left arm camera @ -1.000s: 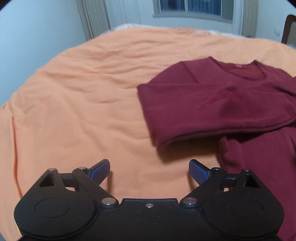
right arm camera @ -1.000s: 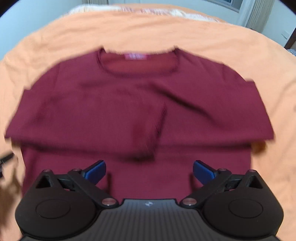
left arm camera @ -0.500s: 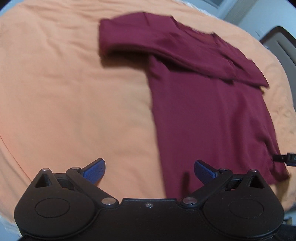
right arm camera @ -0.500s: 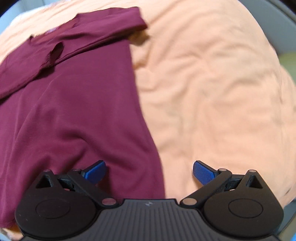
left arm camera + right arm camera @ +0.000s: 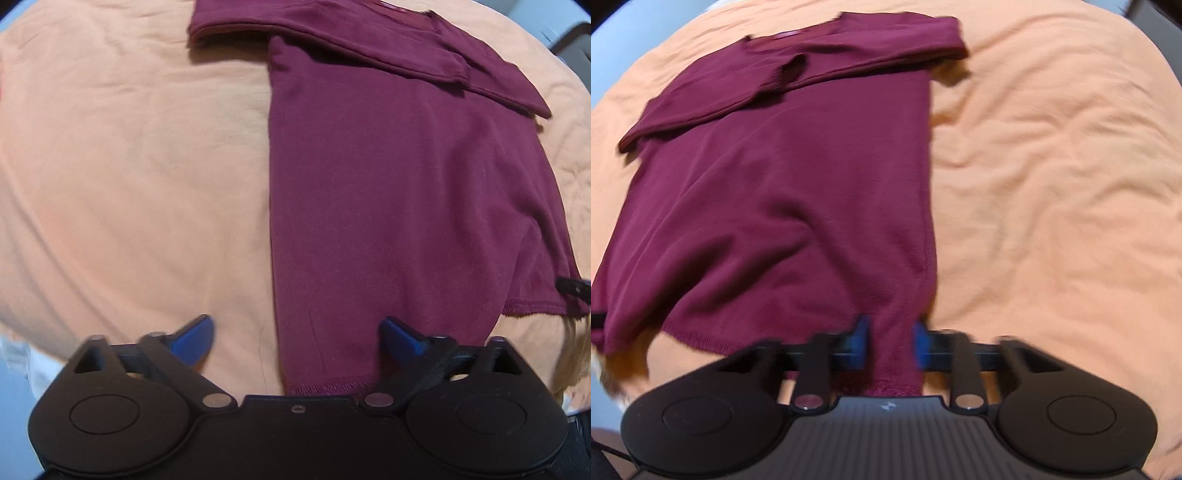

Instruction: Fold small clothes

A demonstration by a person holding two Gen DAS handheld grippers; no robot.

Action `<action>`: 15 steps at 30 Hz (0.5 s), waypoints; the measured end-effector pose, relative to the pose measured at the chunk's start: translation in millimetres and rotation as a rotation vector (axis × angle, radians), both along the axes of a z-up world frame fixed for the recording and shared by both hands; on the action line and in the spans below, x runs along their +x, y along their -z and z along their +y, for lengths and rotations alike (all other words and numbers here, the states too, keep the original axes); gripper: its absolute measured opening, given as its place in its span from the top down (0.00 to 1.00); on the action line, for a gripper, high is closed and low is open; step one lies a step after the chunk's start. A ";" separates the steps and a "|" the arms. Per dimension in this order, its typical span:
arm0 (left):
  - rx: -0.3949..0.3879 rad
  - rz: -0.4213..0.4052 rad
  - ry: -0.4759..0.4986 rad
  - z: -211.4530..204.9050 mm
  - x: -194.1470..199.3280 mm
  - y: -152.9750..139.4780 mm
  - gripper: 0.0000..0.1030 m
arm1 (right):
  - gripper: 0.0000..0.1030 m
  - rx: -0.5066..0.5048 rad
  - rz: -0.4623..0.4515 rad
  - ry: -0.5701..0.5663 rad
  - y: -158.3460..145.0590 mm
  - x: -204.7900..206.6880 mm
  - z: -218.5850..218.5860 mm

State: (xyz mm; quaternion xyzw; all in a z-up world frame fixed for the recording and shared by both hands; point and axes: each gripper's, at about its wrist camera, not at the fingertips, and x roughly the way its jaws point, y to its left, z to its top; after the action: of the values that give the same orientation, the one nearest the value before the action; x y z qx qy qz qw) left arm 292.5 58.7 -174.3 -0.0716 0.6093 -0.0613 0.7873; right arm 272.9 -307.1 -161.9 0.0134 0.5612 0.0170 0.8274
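A dark red sweater [image 5: 388, 177] lies flat on an orange sheet [image 5: 129, 166] that covers a bed. Its long way runs from the near hem up to the neck [image 5: 783, 37] at the far end, so the neck points away from both cameras. Both sleeves are folded across the chest near the top, one on top of the other. The sheet is soft and has small wrinkles, more of them on the right side.

At the far edges you can see bits of a pale wall and something dark and grey, but too little to say what it is.

The left gripper [image 5: 295, 332] sits low over the near left corner of the sweater. Its two blue fingers [image 5: 195, 334] are wide apart and hold nothing. The left side edge of the sweater runs between them, so one finger is over the sheet and the other is over the red cloth.

The right gripper [image 5: 888, 343] is at the near right corner. Its blue fingers are pulled close together and pinch the red cloth at the hem. This view is a bit blurry. A small piece of the right gripper [image 5: 572, 287] shows at the right edge of the left view.
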 end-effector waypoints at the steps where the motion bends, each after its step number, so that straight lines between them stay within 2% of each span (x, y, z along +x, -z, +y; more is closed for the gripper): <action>1: -0.017 -0.013 -0.022 0.1 -3.0 -3.1 0.25 | 0.91 -0.014 -0.017 -0.021 -2.3 -2.1 1.1; 3: -0.070 -0.032 -0.065 1.8 -9.3 -7.5 0.64 | 0.93 -0.042 -0.059 -0.068 -8.0 -8.1 4.0; 4: -0.076 -0.038 -0.089 2.4 -12.4 -9.1 0.75 | 0.94 -0.057 -0.080 -0.088 -12.2 -12.0 3.7; 5: -0.074 -0.042 -0.109 2.5 -14.9 -11.1 0.93 | 0.94 -0.066 -0.098 -0.100 -16.3 -15.0 1.6; 10: -0.074 -0.112 -0.164 -2.0 -32.3 -33.0 0.94 | 0.95 -0.027 -0.156 -0.113 -36.2 -29.7 -23.4; 15: -0.046 -0.115 -0.185 -11.7 -47.8 -47.8 0.95 | 0.96 -0.037 -0.181 -0.155 -44.7 -49.5 -36.9</action>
State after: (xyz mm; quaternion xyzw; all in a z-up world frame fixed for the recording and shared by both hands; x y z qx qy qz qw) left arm 244.6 46.9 -126.5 -0.1422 0.5522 -0.0063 0.8215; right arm 223.4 -344.0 -117.3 -0.0471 0.4836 0.0716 0.8711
